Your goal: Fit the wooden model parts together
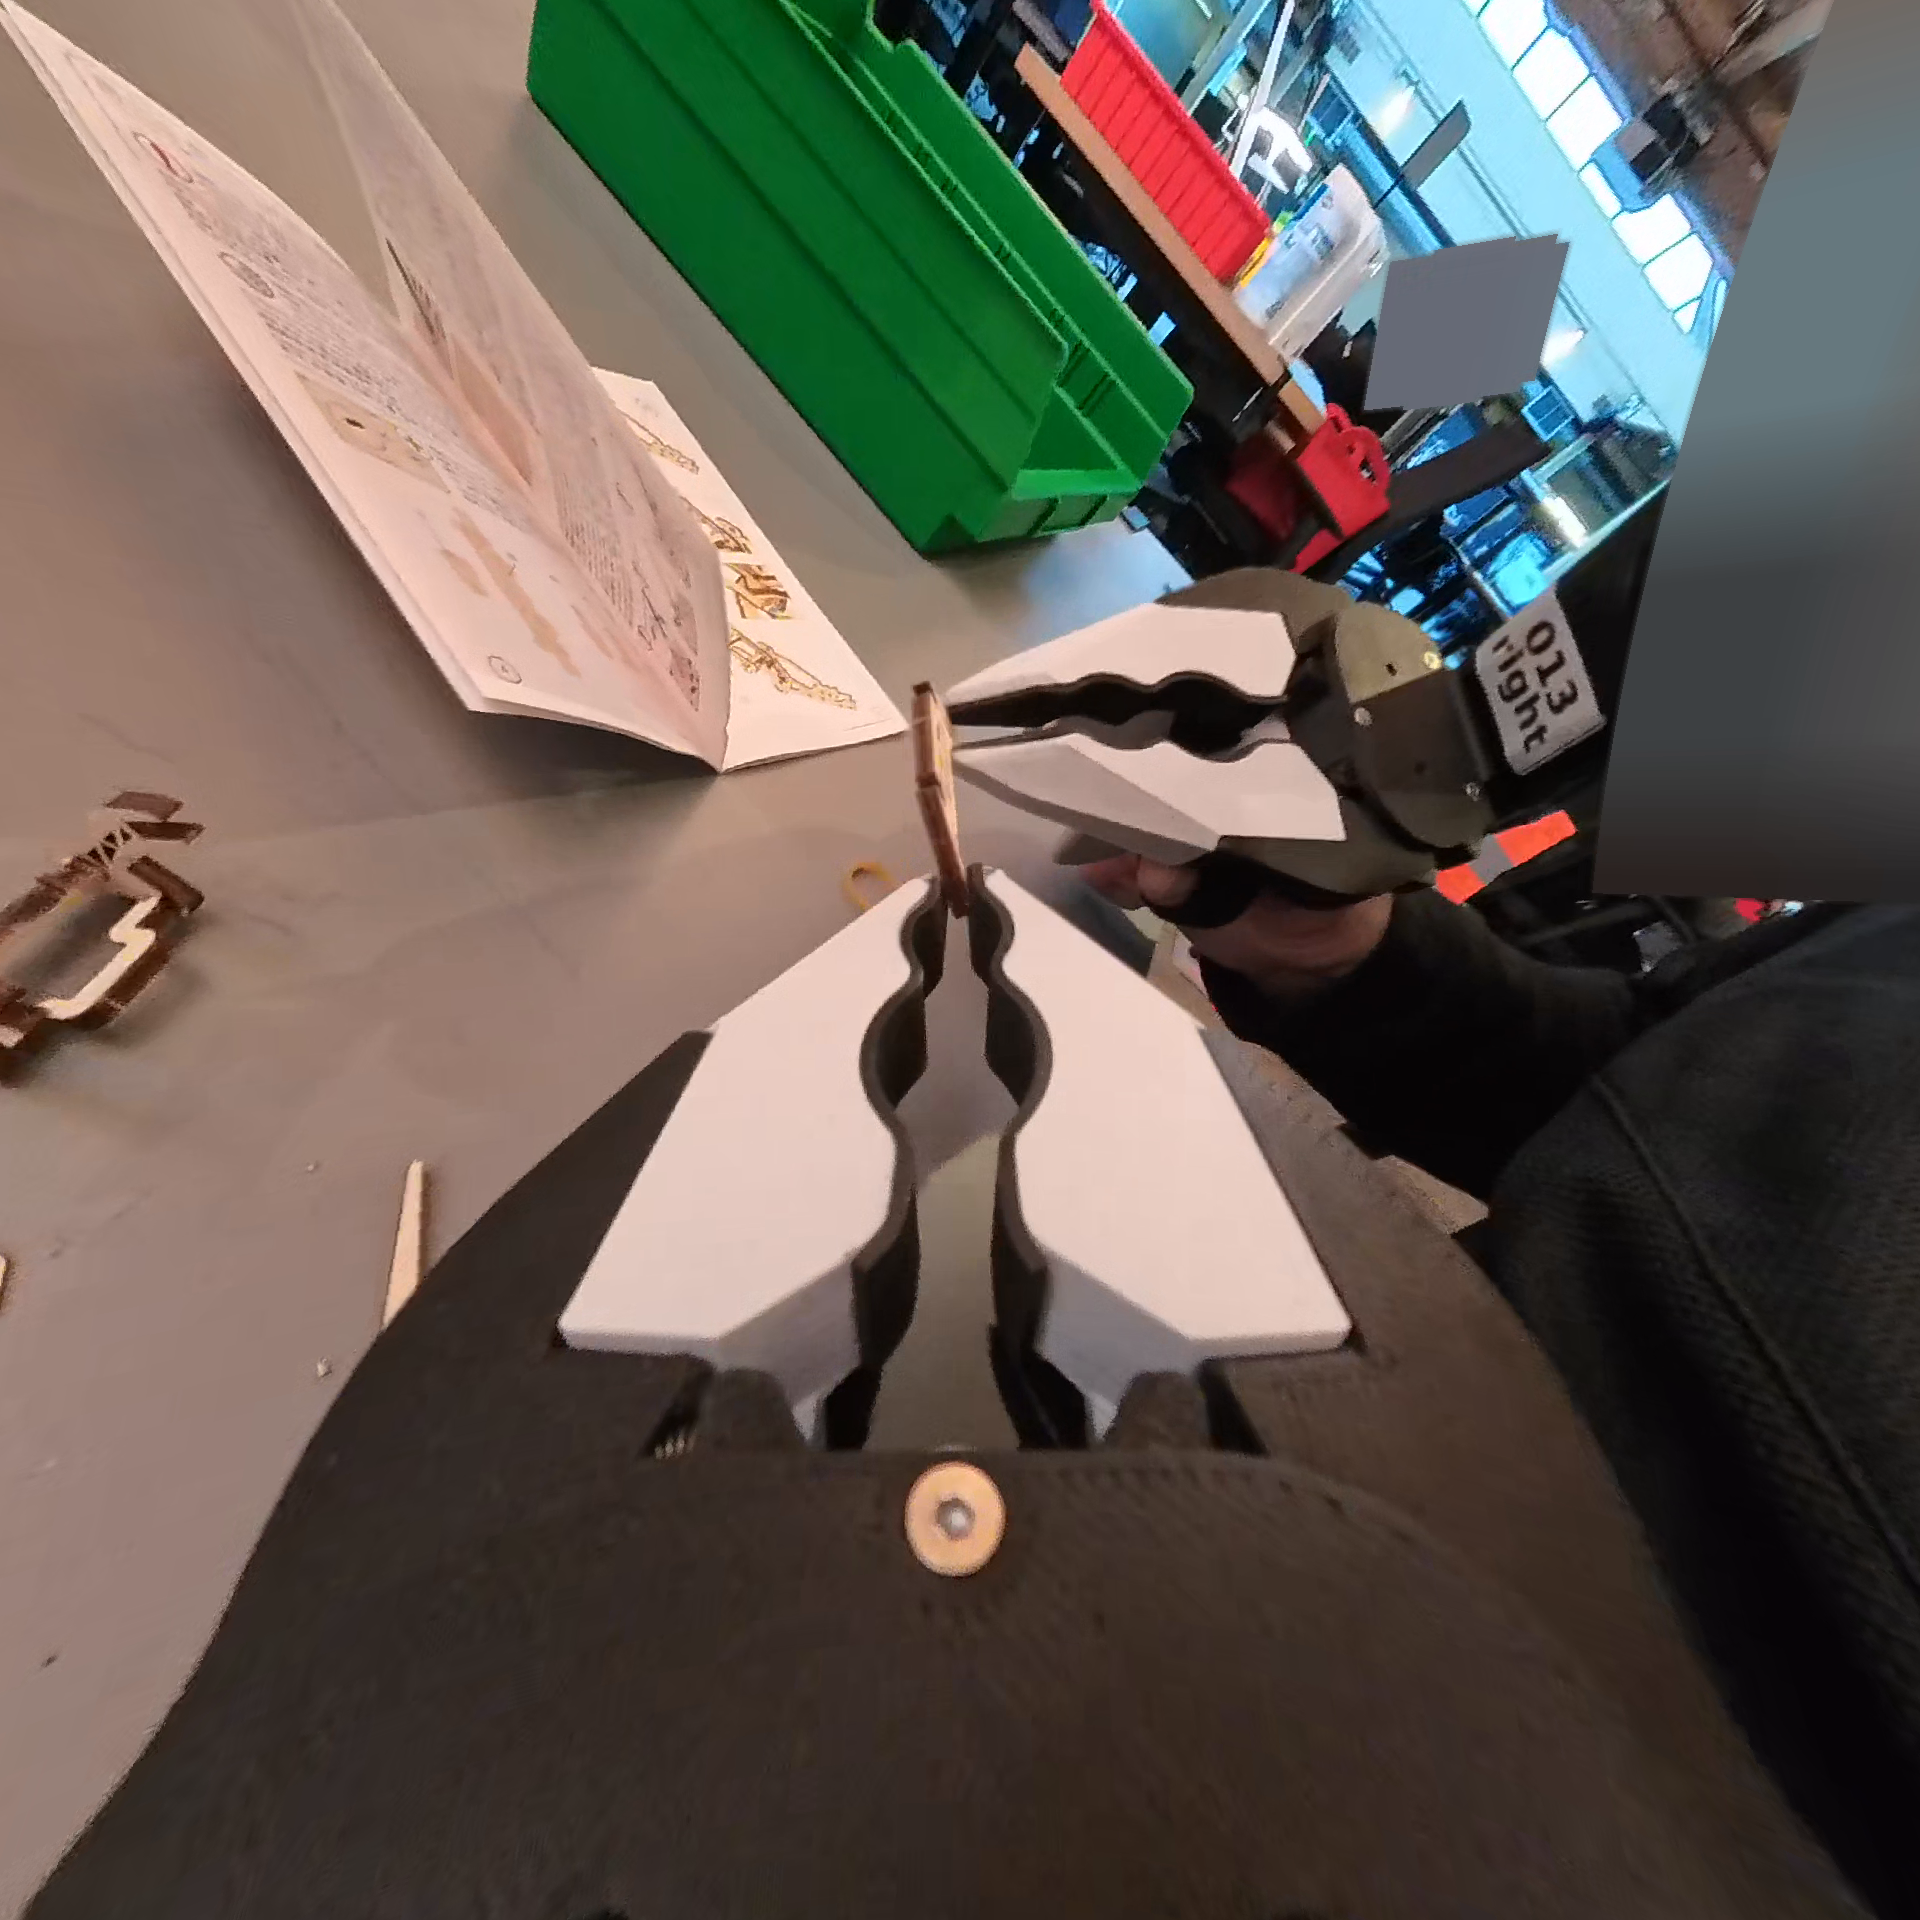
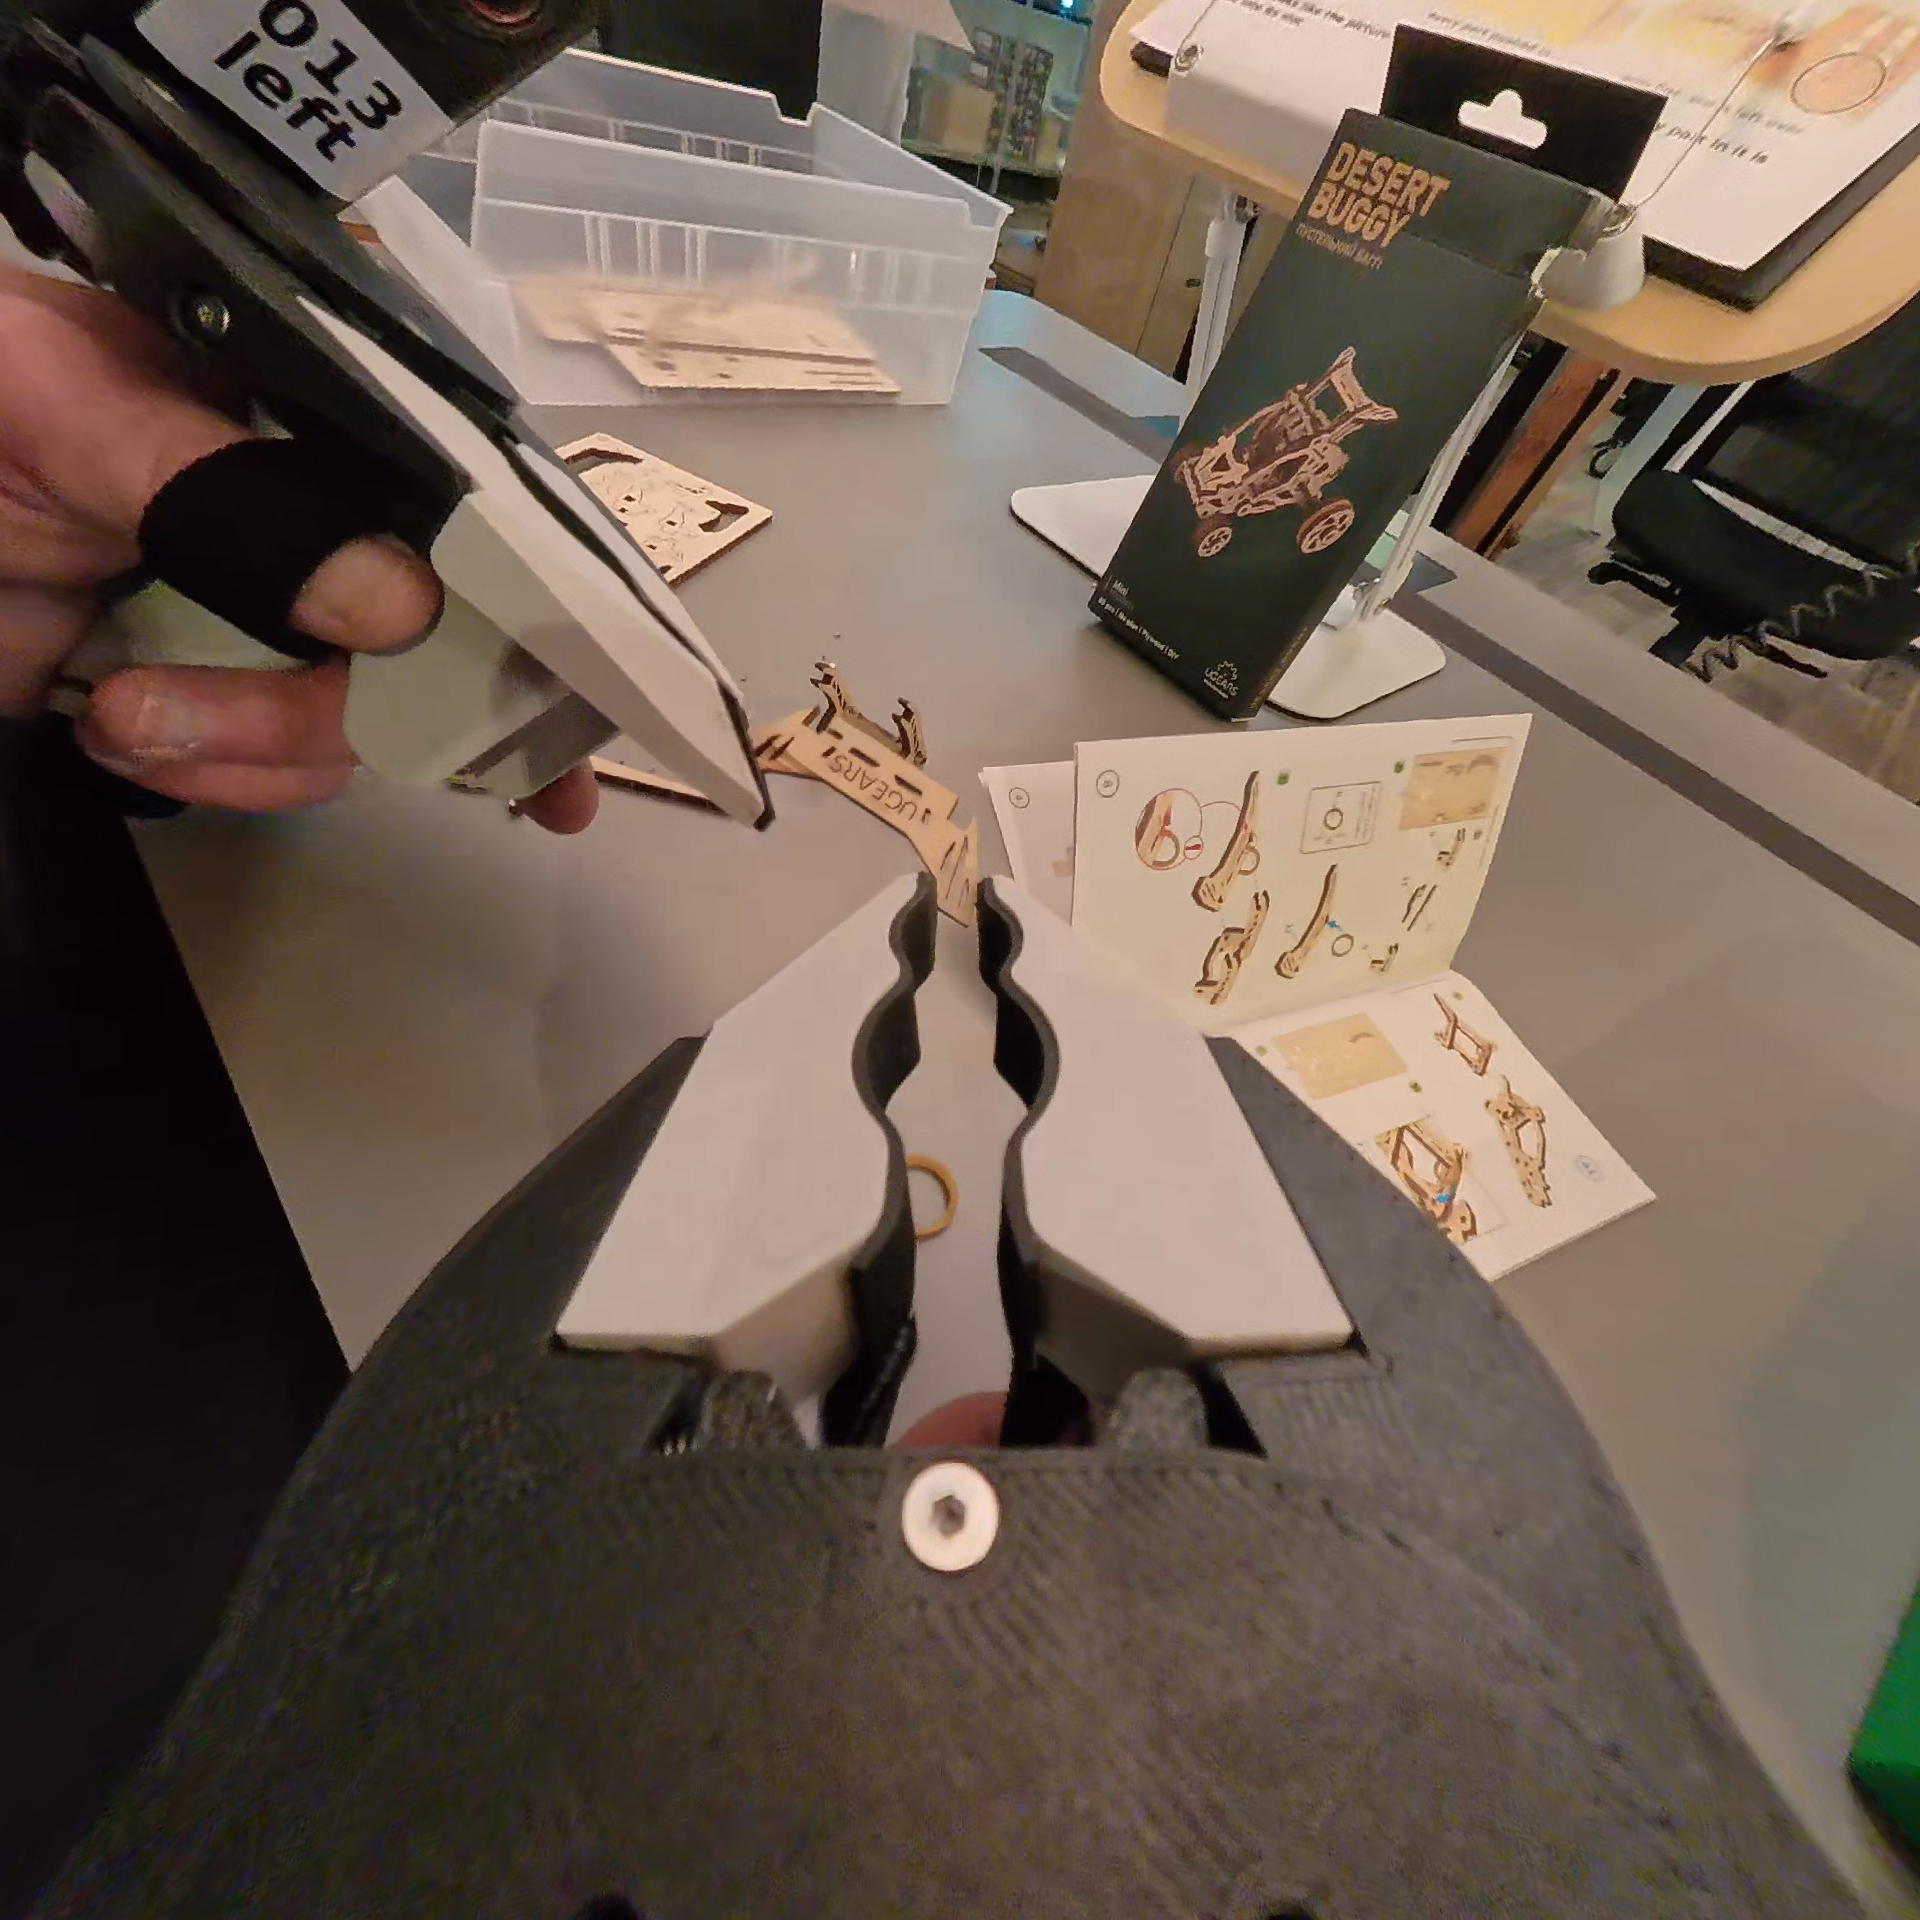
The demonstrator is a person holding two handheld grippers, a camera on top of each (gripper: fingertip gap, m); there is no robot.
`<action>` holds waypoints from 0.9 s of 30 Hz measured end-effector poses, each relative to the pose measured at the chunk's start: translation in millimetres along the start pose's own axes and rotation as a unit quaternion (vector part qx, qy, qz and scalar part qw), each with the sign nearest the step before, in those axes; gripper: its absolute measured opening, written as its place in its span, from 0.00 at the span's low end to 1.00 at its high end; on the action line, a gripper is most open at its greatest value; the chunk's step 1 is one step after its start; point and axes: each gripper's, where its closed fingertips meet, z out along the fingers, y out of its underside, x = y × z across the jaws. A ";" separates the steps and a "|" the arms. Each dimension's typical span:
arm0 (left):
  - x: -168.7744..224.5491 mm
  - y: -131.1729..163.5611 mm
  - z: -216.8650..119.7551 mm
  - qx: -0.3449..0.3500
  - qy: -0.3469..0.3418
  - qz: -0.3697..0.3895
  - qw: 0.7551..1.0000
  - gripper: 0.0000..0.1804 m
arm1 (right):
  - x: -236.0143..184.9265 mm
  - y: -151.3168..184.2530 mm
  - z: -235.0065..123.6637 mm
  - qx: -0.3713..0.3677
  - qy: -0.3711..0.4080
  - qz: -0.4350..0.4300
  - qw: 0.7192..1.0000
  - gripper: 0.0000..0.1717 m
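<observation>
Both grippers are pinching the same wooden model piece [image 1: 938, 800] from opposite ends right now. My left gripper [image 1: 956, 891] has its tips pressed onto the piece's lower edge, and my right gripper [image 1: 951, 732] clamps the upper end, so the piece hangs in the air above the grey table [image 1: 416, 935]. Just behind the piece lies the open instruction booklet [image 2: 1299, 883]; a small rubber band [image 2: 930, 1195] sits on the table under it, and the dark model box [image 2: 1340, 416] stands farther back.
</observation>
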 end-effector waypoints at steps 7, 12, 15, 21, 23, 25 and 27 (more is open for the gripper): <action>0.5 1.0 -0.9 -0.034 0.012 0.037 0.999 0.00 | -4.4 1.3 -9.0 -0.001 -0.039 0.014 0.999 0.10; 13.2 11.2 -0.1 -0.119 0.040 0.150 0.981 0.00 | -12.2 -12.7 -20.9 0.019 -0.155 0.053 0.986 0.12; 22.0 15.3 2.0 -0.154 0.059 0.205 0.965 0.00 | -20.9 -10.1 -22.5 0.002 -0.214 0.055 0.975 0.07; 23.2 8.0 3.5 -0.155 0.065 0.238 0.957 0.00 | -24.9 -11.2 -28.1 0.014 -0.246 0.086 0.965 0.01; 21.8 -4.9 7.6 -0.118 0.058 0.225 0.966 0.02 | -21.6 -12.4 -30.0 0.029 -0.242 0.120 0.962 0.01; 17.9 -13.7 11.4 -0.087 0.052 0.190 0.976 0.10 | -14.0 -17.1 -32.1 0.057 -0.227 0.169 0.957 0.01; 14.2 -19.6 13.9 -0.053 0.048 0.141 0.987 0.14 | -2.9 -20.6 -33.4 0.087 -0.201 0.226 0.949 0.01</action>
